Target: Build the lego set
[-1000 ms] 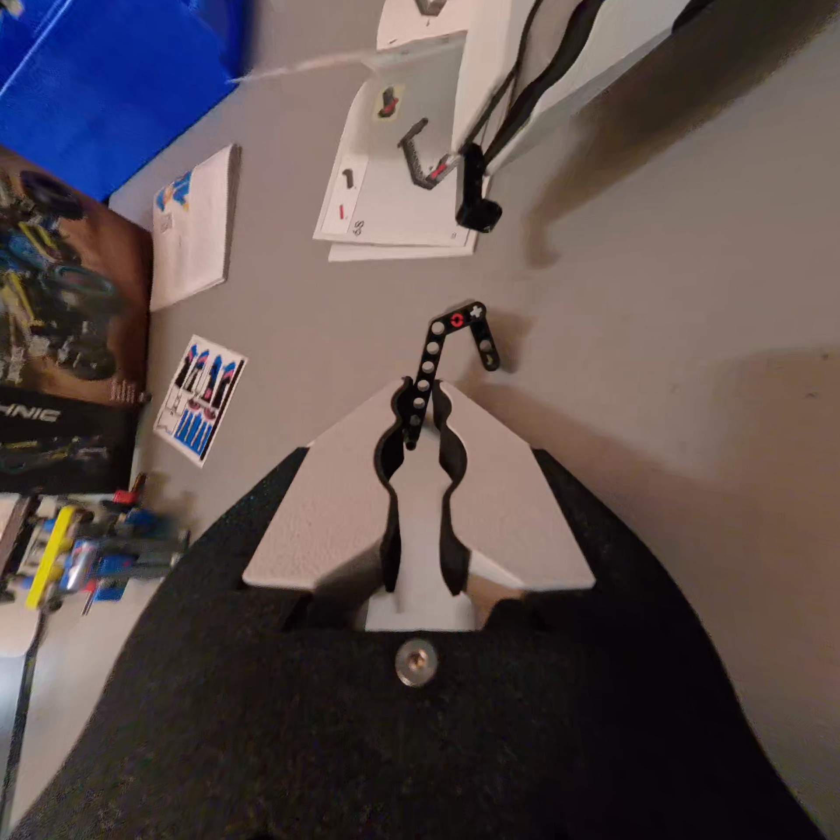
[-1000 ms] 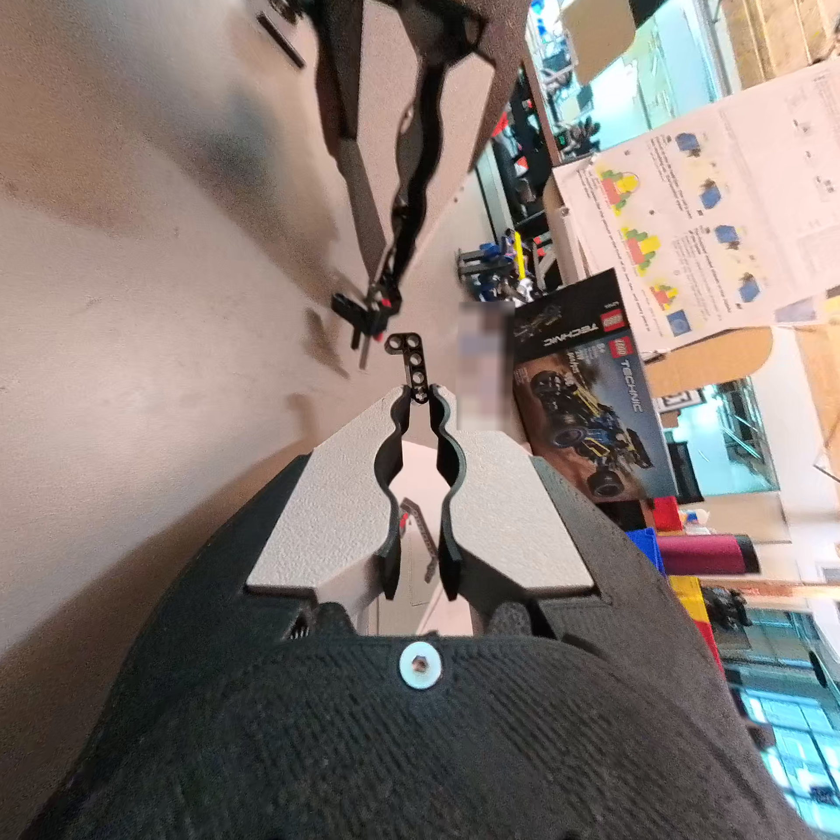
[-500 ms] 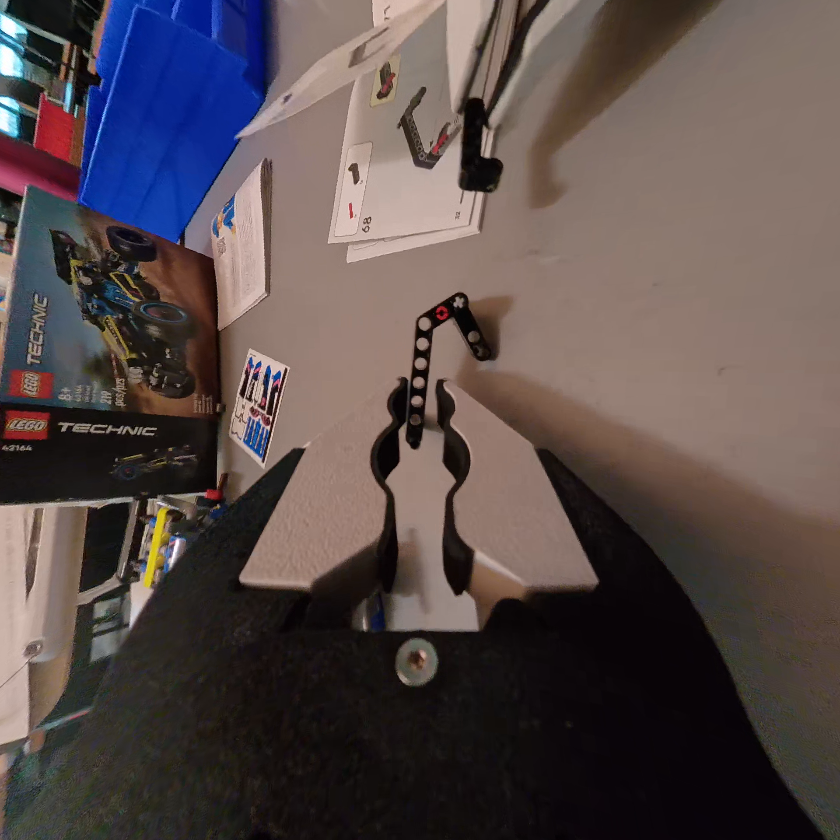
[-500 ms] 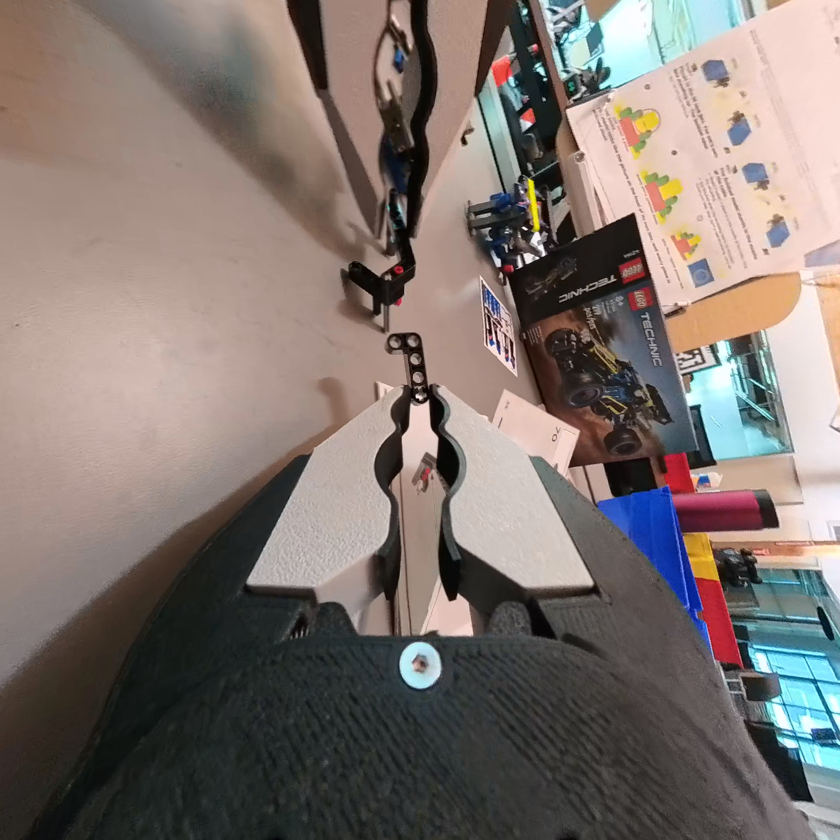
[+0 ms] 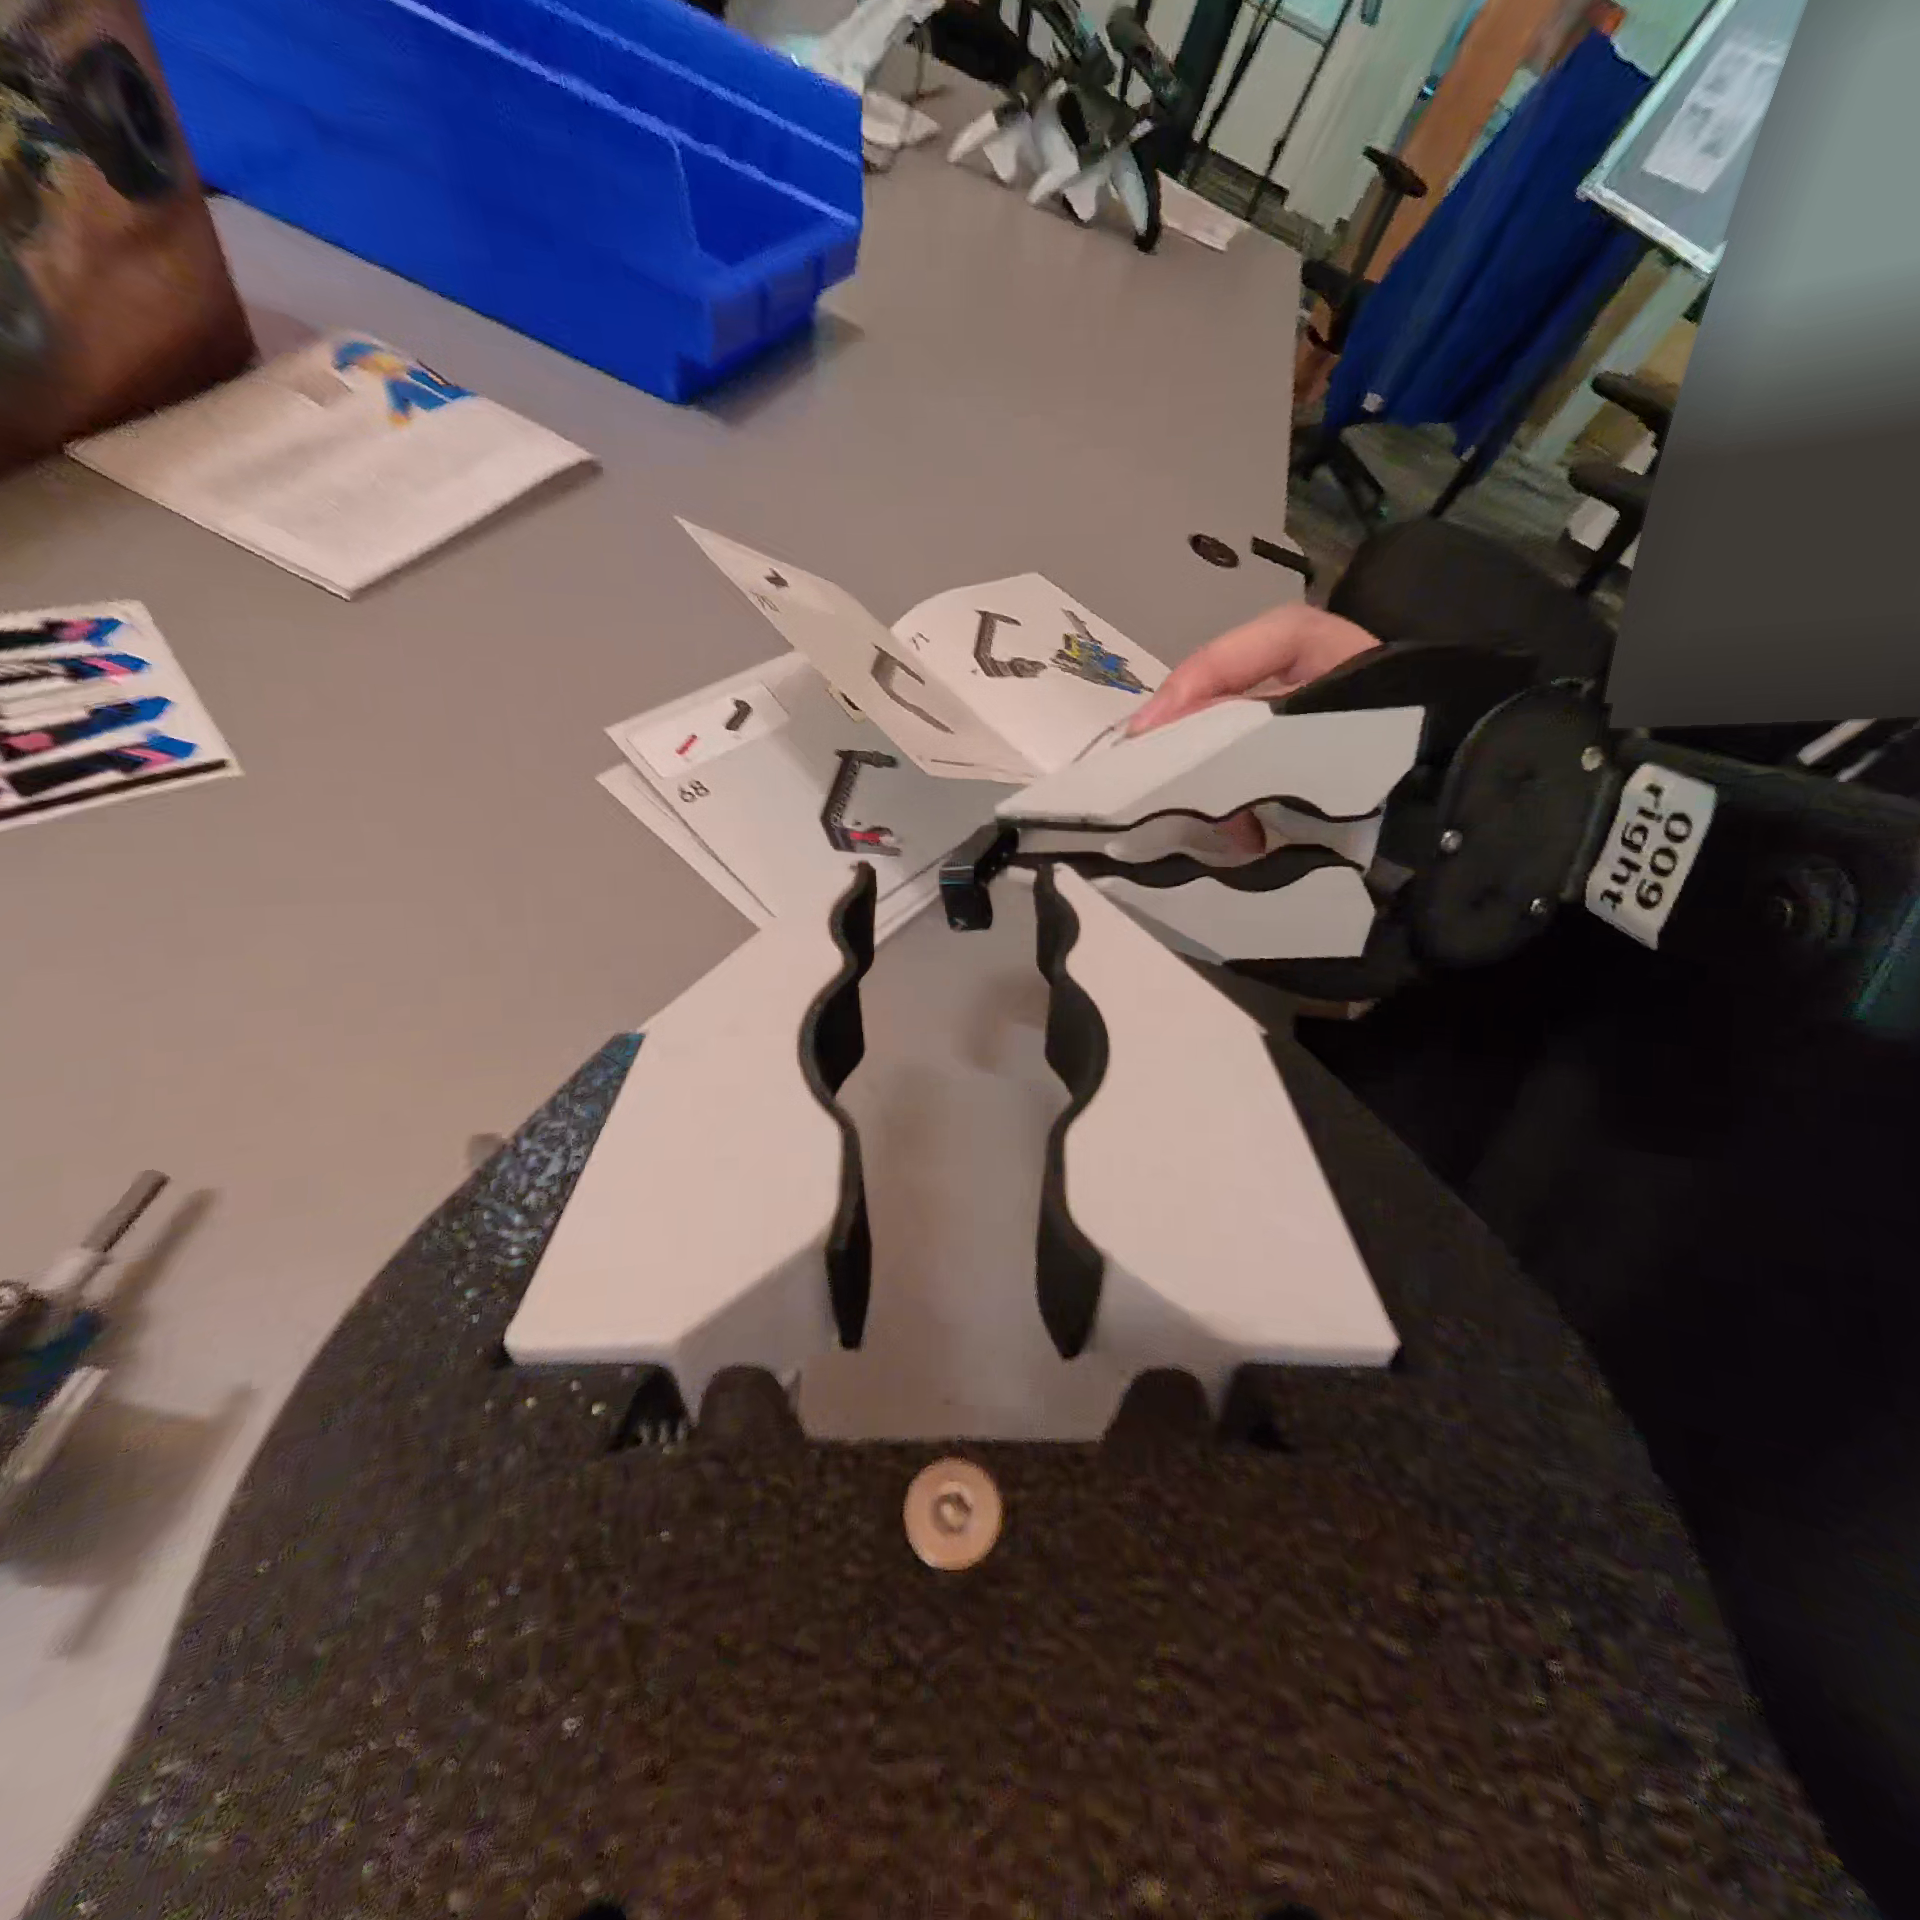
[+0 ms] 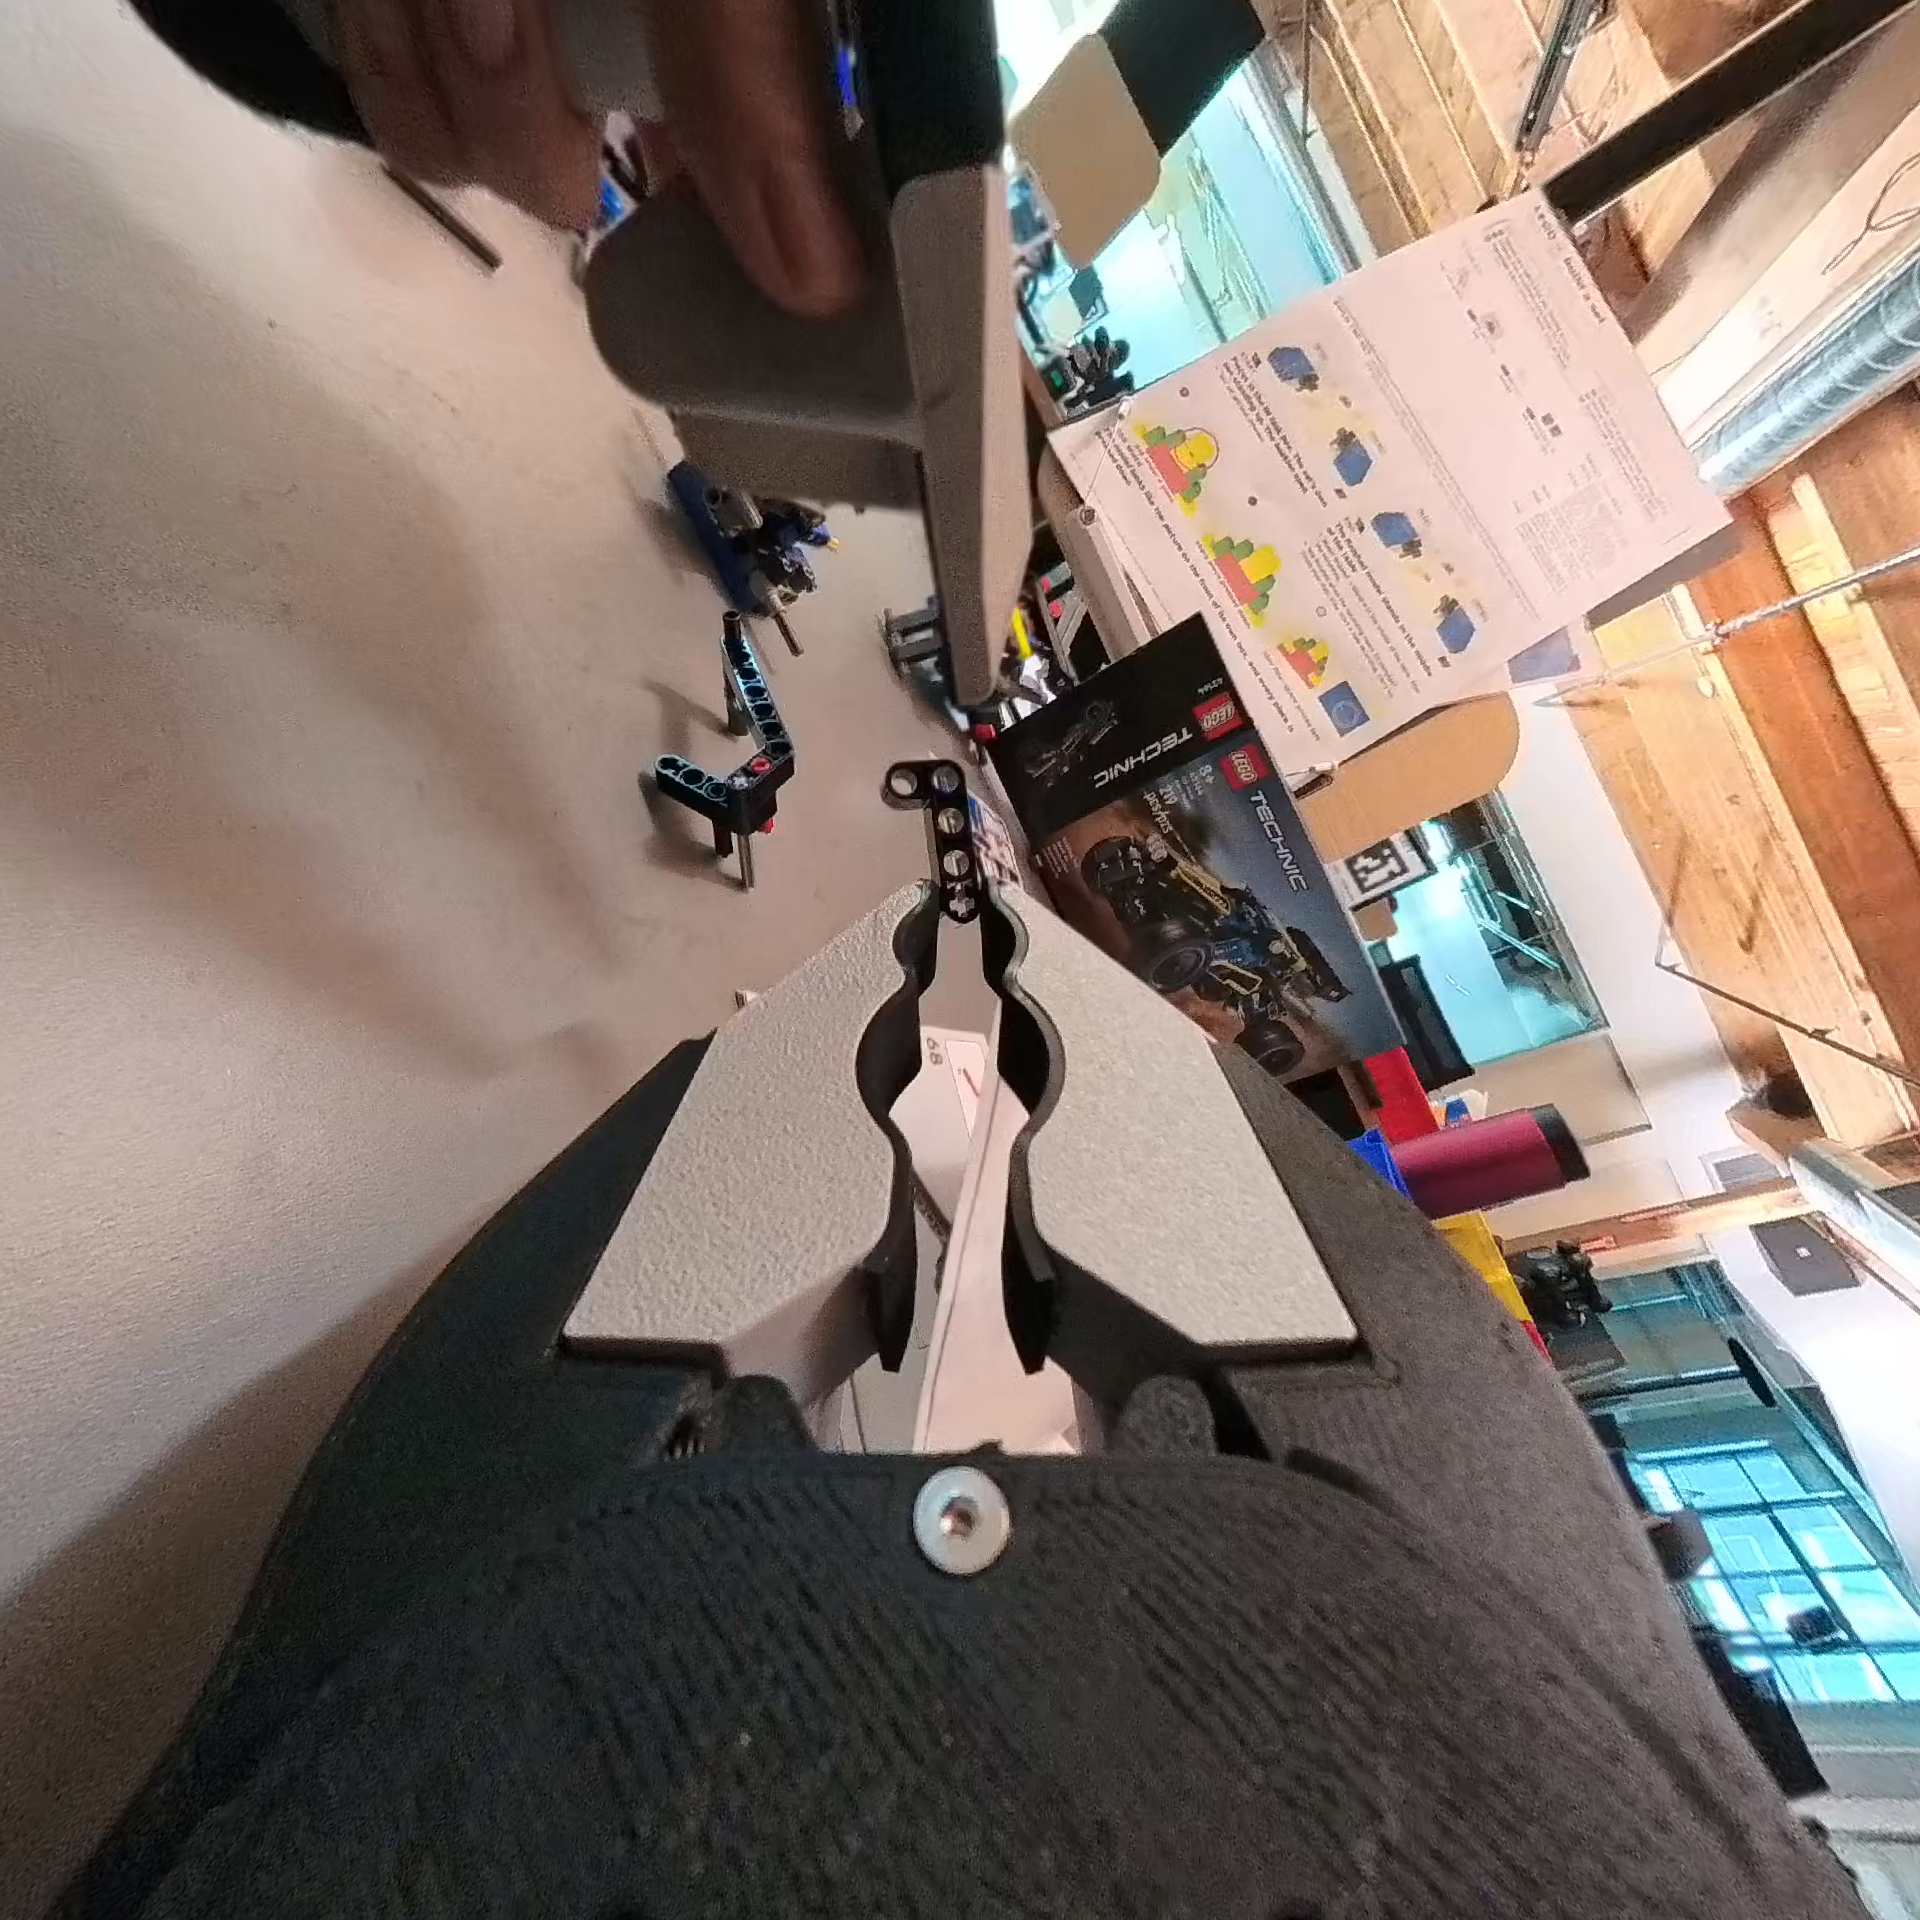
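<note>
My left gripper (image 5: 951, 899) is open and empty above the grey table (image 5: 416, 935). My right gripper (image 6: 961, 914) is shut on a small black L-shaped beam (image 6: 940, 831) with holes, gripped at its lower end. In the left wrist view the right gripper (image 5: 1013, 828) comes in from the right, with the beam's end (image 5: 971, 883) just beyond my left fingertips and apart from them. A black bent beam assembly (image 6: 727, 748) with a red pin sits on the table beyond the held beam. One grey finger (image 6: 956, 416) of the left gripper shows above it.
An open instruction booklet (image 5: 790, 790) lies under the grippers, with a hand (image 5: 1247, 665) on it. A blue bin (image 5: 520, 177), a closed booklet (image 5: 332, 468) and a sticker sheet (image 5: 83, 707) lie to the left. A toy set box (image 6: 1195, 862) and a partly built model (image 6: 748, 540) stand farther off. The tips of both grippers are at nearly the same place. Between my left fingertips and the partly built model (image 6: 748, 540) there is roughly 15 centimetres.
My left gripper opened and let go of the black bent beam assembly, which now sits on the table, then swung away toward the booklet. My right gripper kept hold of the small L-shaped beam.
</note>
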A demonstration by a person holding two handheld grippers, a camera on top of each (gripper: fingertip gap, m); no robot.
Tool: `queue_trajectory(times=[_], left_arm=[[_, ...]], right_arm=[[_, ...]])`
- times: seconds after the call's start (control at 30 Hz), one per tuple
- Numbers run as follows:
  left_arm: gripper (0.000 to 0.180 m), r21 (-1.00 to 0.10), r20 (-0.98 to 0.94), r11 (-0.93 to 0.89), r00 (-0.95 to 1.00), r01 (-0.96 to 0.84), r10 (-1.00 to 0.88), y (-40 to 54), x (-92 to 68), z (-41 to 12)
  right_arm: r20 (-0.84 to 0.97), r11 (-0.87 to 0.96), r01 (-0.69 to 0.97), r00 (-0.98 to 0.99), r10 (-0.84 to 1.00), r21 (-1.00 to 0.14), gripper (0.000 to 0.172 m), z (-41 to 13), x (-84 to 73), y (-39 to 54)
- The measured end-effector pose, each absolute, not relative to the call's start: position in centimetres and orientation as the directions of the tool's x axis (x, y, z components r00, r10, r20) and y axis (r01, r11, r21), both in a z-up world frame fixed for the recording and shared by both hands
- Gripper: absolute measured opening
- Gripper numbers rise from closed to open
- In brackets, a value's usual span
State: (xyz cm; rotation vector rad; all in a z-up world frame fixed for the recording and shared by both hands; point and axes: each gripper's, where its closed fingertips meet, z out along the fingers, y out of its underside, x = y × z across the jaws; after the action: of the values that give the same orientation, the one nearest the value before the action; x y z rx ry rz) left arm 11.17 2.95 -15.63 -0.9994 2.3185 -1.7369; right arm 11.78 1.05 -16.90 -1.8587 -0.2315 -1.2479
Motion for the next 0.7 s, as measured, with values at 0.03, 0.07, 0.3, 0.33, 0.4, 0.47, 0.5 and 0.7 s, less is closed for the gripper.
queue_trajectory(times=[0.03, 0.07, 0.3, 0.33, 0.4, 0.47, 0.5, 0.7], left_arm=[[0.028, -0.875, 0.319, 0.157, -0.79, -0.457, -0.524, 2.7, 11.0, -15.9], [0.026, -0.865, 0.324, 0.176, -0.792, -0.469, -0.518, 2.6, 10.9, -16.3], [0.007, -0.864, 0.232, 0.315, -0.867, -0.392, -0.441, 1.9, 10.1, -17.6], [0.006, -0.869, 0.192, 0.345, -0.884, -0.354, -0.425, 2.1, 10.0, -17.7], [0.005, -0.874, 0.08, 0.42, -0.925, -0.243, -0.37, 2.3, 9.6, -18.0], [0.005, -0.862, -0.094, 0.503, -0.958, -0.057, -0.271, 2.4, 9.1, -18.1], [0.005, -0.836, -0.178, 0.547, -0.963, 0.041, -0.201, 2.5, 8.7, -18.3], [0.005, -0.699, -0.444, 0.576, -0.889, 0.423, 0.114, 1.3, 6.6, -18.0]], right_arm=[[0.828, -0.603, 0.58, 0.477, -0.294, -0.548, 0.005, -16.6, 11.6, 1.1], [0.832, -0.596, 0.59, 0.469, -0.296, -0.545, 0.005, -16.3, 11.5, 1.1], [0.796, -0.562, 0.586, 0.549, -0.253, -0.584, 0.004, -16.6, 10.7, 1.5], [0.779, -0.55, 0.582, 0.583, -0.231, -0.599, 0.005, -16.9, 10.4, 1.6], [0.715, -0.522, 0.555, 0.68, -0.166, -0.648, 0.011, -17.7, 9.7, 1.5], [0.583, -0.471, 0.476, 0.806, -0.105, -0.743, 0.017, -18.1, 8.7, 1.3], [0.513, -0.456, 0.421, 0.853, -0.093, -0.784, 0.02, -18.0, 8.5, 1.0], [0.234, -0.428, 0.249, 0.968, 0.087, -0.869, 0.023, -19.0, 6.3, 0.2]])
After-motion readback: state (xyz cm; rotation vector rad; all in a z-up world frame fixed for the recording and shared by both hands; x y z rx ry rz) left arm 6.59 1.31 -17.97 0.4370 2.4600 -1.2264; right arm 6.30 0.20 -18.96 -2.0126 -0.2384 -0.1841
